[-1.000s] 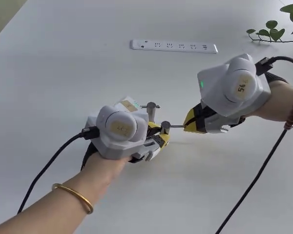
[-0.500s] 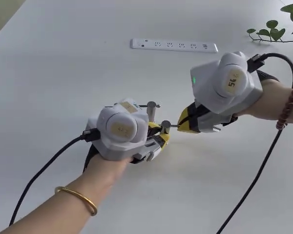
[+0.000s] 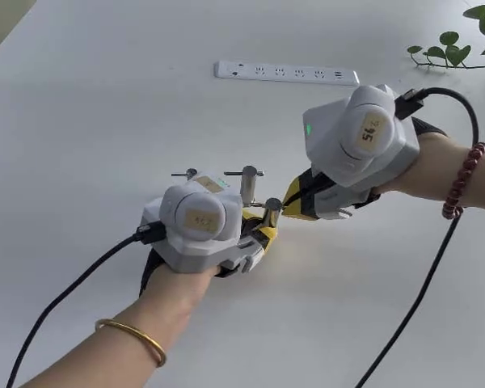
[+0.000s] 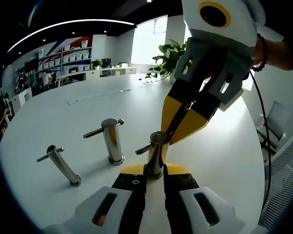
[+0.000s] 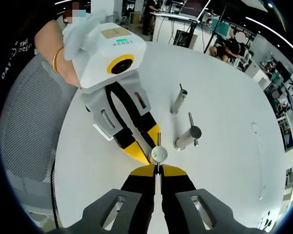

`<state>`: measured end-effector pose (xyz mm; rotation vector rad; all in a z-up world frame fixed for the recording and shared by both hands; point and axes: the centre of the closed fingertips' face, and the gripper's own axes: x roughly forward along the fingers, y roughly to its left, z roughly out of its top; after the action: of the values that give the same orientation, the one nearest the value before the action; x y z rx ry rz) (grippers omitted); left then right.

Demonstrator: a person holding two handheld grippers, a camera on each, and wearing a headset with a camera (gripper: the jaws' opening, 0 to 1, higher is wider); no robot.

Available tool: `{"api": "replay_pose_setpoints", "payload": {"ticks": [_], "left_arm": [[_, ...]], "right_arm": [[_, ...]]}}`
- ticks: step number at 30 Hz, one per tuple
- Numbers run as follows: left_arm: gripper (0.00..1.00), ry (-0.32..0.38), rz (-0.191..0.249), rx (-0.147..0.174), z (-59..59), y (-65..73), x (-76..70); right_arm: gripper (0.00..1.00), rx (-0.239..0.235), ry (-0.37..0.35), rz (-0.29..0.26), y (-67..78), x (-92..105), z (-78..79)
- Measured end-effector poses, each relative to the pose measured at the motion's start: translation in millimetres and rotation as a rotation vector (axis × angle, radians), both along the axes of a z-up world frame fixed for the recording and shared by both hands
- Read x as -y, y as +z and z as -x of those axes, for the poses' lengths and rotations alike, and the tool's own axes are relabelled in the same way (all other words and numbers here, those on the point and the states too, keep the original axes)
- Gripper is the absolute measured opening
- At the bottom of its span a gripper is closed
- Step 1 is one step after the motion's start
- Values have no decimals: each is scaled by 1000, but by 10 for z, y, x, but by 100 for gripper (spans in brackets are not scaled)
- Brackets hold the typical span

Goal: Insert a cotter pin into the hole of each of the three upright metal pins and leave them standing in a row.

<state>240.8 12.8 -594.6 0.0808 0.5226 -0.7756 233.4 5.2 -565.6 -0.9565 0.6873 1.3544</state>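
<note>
Here, your left tongs (image 4: 155,171) are clenched on the lower shaft of the short grey metal pin (image 4: 154,153) at the bottom centre of the left gripper view, holding it upright on the white tabletop (image 3: 105,105). Your right tongs (image 5: 157,169) are pressed shut, by my reading on the near end of the thin silver cotter pin (image 4: 142,148). Its far end pokes out of the pin's cross hole on the other side.

To do this step well, grip low and firm with the left so the pin cannot rock. Push the cotter pin straight along the hole, not at an angle, and let go only once its head seats against the shaft. Open the left tongs last and gently, so the pin stands in line with the second grey metal pin (image 4: 112,141) and the third grey metal pin (image 4: 62,165). Both are left of centre in that view and already carry cotter pins.

The yellow tips cover the cotter pin's head, so you cannot tell how far it has to travel. In the right gripper view the pin's round cap hides the hole. The third pin looks tilted, probably from lens distortion, and in the head view its lower part sits behind the left gripper's body.
</note>
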Motion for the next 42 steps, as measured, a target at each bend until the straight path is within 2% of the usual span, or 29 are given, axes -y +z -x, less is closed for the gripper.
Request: {"api": "replay_pose_setpoints", "payload": {"ticks": [4,9,12,15,19,28,42], "left_arm": [[11,7,12,-8,-1,8,3],[11,9,12,-6,2,6,5],[11,12,13,-7,4,6,6],[11,15,15,-9,3,6,6],[11,15,15,-9,-1,5,8],[11,4,7,-6,0,3,12],[11,4,1,-2,-6,-2,10]], "right_arm": [[0,-3,-16,-9,15,-9,9],[6,13,-34,-6,58,34,9],[6,21,-49,-11,95,68,-1],[4,7,-69,-27,122,87,11],[2,5,-80,-27,110,98,13],[0,-13,-82,-43,78,75,-11],[0,-3,-70,-41,77,31,1]]}}
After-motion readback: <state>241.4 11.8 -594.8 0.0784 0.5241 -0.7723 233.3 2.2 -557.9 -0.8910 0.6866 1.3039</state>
